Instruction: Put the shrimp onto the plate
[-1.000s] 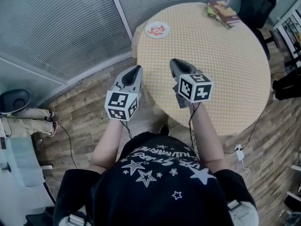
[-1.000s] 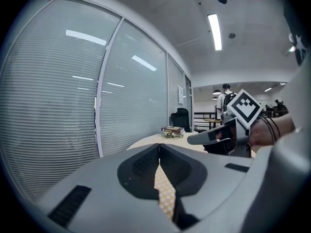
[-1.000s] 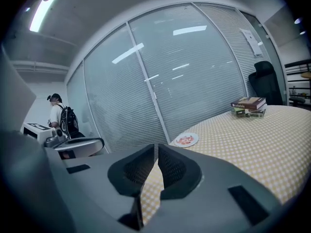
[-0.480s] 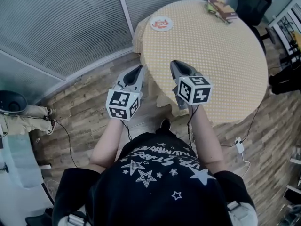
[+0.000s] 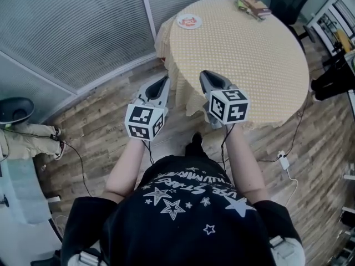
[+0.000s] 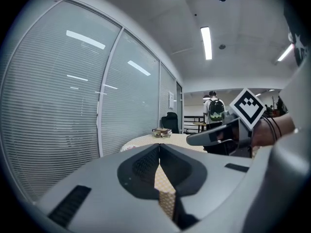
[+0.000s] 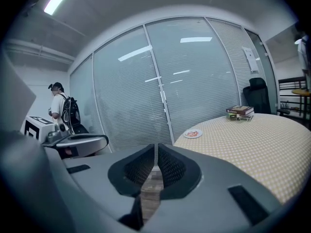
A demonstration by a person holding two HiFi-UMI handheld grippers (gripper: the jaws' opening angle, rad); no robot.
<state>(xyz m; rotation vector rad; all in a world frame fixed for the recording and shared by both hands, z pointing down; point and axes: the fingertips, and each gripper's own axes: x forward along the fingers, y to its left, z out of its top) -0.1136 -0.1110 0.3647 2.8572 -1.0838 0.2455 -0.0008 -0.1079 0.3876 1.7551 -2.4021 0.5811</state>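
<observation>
Head view shows the round table (image 5: 249, 54) farther off than a second ago: the person is backing away. Left gripper (image 5: 161, 82) and right gripper (image 5: 206, 75), both pressed shut and empty, hang over the wooden floor (image 5: 100, 132). Reddish shrimp (image 5: 190, 20) seemingly lie on the plate (image 5: 181, 22), so the task looks finished.

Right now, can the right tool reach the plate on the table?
Probably not. The right tool hangs off the table's near edge; the plate sits at its far edge. Nothing stands between them, so a step closer should do it.
</observation>
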